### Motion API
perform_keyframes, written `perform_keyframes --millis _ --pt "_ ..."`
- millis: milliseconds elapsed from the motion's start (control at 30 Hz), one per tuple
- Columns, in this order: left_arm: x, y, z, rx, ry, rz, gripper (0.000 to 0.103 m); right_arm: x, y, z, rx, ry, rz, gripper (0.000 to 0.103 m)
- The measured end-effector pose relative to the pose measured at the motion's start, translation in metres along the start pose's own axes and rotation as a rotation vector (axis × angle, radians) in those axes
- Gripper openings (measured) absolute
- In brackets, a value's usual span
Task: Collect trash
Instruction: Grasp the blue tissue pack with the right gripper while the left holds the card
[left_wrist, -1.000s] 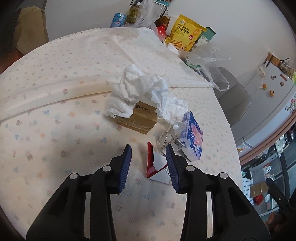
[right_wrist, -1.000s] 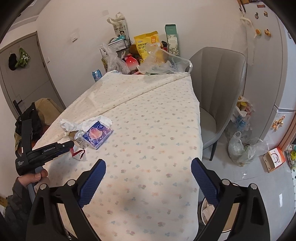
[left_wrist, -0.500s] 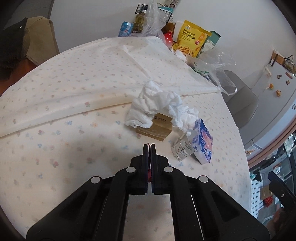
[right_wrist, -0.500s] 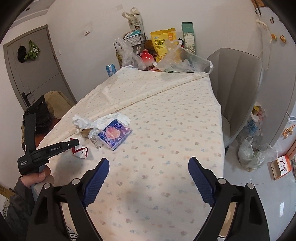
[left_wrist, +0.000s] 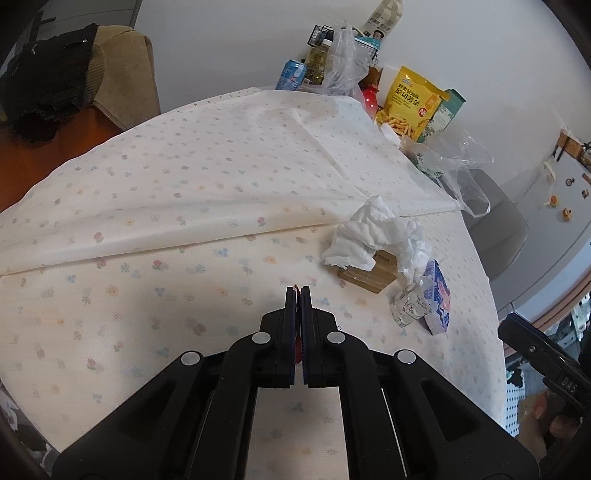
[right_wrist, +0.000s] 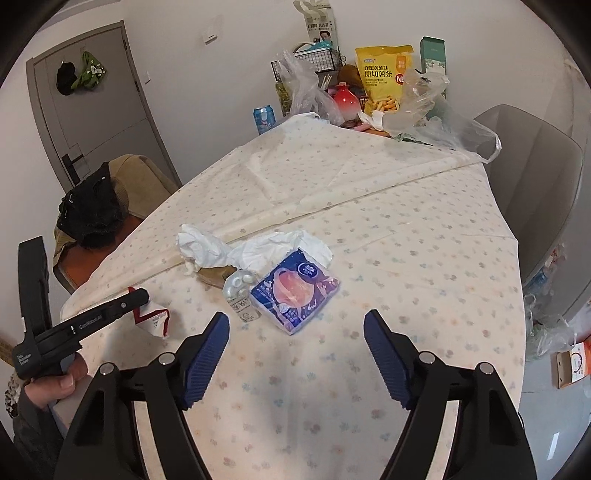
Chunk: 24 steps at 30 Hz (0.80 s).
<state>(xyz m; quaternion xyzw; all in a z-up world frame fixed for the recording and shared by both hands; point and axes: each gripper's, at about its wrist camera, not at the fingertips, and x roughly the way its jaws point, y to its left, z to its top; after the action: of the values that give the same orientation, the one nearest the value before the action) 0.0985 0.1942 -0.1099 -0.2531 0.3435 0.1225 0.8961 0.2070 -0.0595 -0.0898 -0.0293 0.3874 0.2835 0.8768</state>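
Note:
My left gripper (left_wrist: 298, 291) is shut on a red and white wrapper (right_wrist: 153, 319), which hangs from its tip above the tablecloth; in the left wrist view only a red sliver shows between the jaws. My right gripper (right_wrist: 295, 341) is open and empty, held above the near part of the table. Ahead of it lie a blue tissue pack (right_wrist: 293, 290), a crumpled clear bottle (right_wrist: 239, 291), crumpled white tissue (right_wrist: 236, 251) and a small brown box (left_wrist: 369, 275) under the tissue. The left gripper (right_wrist: 136, 295) shows at the left of the right wrist view.
A floral cloth covers the table (right_wrist: 406, 258). At its far end stand a yellow snack bag (right_wrist: 384, 77), a blue can (right_wrist: 264, 118), clear plastic bags (right_wrist: 436, 110) and a wire basket. A grey chair (right_wrist: 535, 177) is at the right, a tan chair with black cloth (right_wrist: 96, 206) at the left.
My left gripper closed on the red and white wrapper and lifted it off the table, pulling back to the left. My right gripper moved in closer to the trash pile, still open.

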Motion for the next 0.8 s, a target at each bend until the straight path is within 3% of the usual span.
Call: perform_keyframes --millis 433,533,600,667,733,800 --pt "-0.008 0.033 0.002 -0.057 -0.023 0.051 0.003 0.081 -0.003 0.012 0.009 0.134 -0.08 0.073" --pt "-0.008 0.036 0.001 -0.059 -0.021 0.056 0.003 0.091 -0.002 0.007 -0.007 0.153 -0.079 0.066" --pt "-0.008 0.036 0.001 -0.059 -0.019 0.058 0.003 0.09 0.0 0.006 -0.022 0.151 -0.061 0.052" --pt "-0.007 0.034 0.0 -0.058 -0.016 0.058 0.003 0.088 0.0 0.007 -0.017 0.165 -0.016 0.025" --pt "-0.006 0.031 -0.001 -0.055 -0.016 0.053 0.003 0.084 0.0 0.007 -0.016 0.171 -0.004 0.013" --pt "-0.007 0.025 -0.001 -0.046 -0.018 0.047 0.003 0.077 -0.001 0.006 -0.015 0.161 -0.01 0.01"
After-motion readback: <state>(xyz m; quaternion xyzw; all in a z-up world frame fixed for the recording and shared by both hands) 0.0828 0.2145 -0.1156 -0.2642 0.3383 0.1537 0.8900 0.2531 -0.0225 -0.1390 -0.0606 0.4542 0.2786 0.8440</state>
